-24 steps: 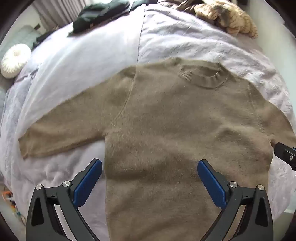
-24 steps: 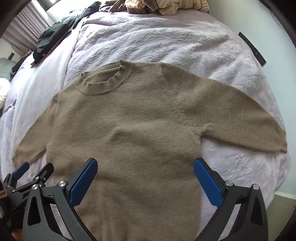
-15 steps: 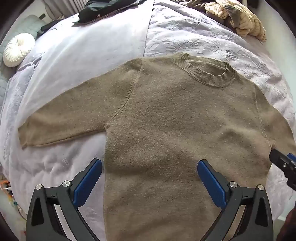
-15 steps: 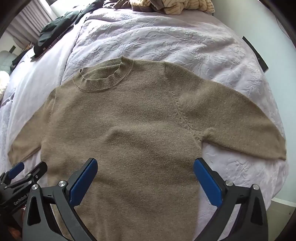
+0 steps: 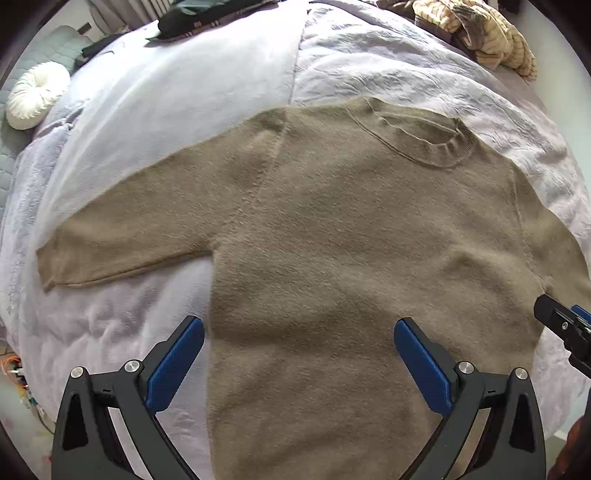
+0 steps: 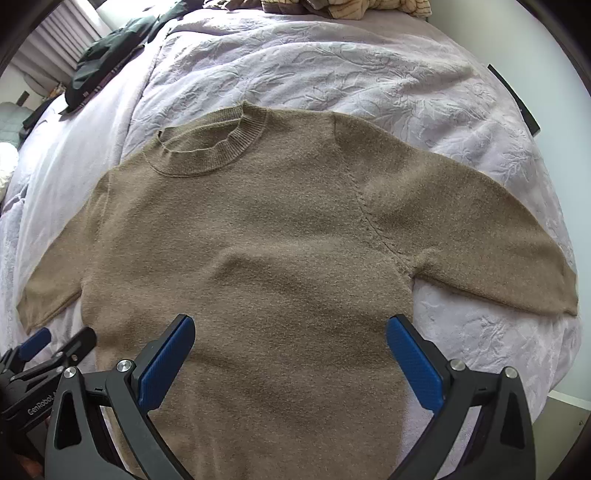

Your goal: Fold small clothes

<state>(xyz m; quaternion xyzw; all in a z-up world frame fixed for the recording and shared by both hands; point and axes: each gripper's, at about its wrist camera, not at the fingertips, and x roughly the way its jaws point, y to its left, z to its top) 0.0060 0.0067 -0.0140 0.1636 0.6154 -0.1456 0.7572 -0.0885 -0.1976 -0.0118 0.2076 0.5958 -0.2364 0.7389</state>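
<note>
A brown knit sweater (image 5: 332, 240) lies flat and face up on the lilac bedspread (image 5: 369, 66), neck away from me, both sleeves spread out; it also shows in the right wrist view (image 6: 266, 240). My left gripper (image 5: 299, 332) is open and empty, hovering over the sweater's lower left body. My right gripper (image 6: 290, 328) is open and empty over the lower right body. The right gripper's tip shows at the right edge of the left wrist view (image 5: 565, 328); the left gripper shows at the lower left of the right wrist view (image 6: 48, 354).
A pile of striped tan clothes (image 5: 480, 33) lies at the far right of the bed. Dark clothes (image 5: 207, 18) lie at the far left. A white round cushion (image 5: 35, 94) sits off the bed's left side. The bed edge and floor are at the lower left (image 5: 14, 387).
Both grippers have drifted slightly over the sweater, so the view has shifted a little. The sweater lies as before and both grippers stay open.
</note>
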